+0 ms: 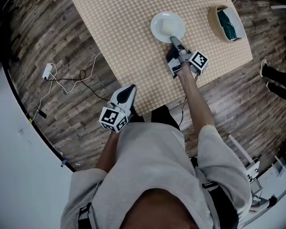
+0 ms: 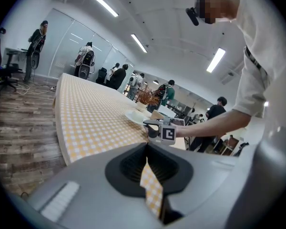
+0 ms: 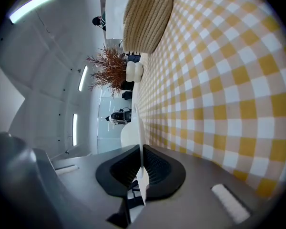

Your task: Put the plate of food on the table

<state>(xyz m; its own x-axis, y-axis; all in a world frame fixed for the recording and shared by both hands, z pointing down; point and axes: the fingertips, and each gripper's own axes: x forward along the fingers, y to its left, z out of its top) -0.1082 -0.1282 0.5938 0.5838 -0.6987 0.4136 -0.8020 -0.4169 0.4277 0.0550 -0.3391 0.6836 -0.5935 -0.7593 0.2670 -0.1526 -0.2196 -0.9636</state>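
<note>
A white plate (image 1: 168, 26) with a pale mound of food lies over the yellow-checked table (image 1: 124, 27), near its middle. My right gripper (image 1: 173, 40) is shut on the plate's near rim. In the right gripper view the thin rim (image 3: 142, 142) runs edge-on between the jaws, and the gripper (image 3: 142, 165) is rolled on its side. Whether the plate rests on the cloth I cannot tell. My left gripper (image 1: 128, 93) hovers at the table's front edge, shut and empty. In its own view the left gripper (image 2: 149, 168) looks along the table toward the plate (image 2: 135, 116) and the right gripper (image 2: 155, 124).
A woven basket (image 1: 226, 23) with a green cloth stands right of the plate, and looms large ahead (image 3: 148, 15). A dried plant (image 3: 109, 70) stands beyond it. Cables and a plug (image 1: 62, 80) lie on the wooden floor at left. Several people stand across the room (image 2: 86, 58).
</note>
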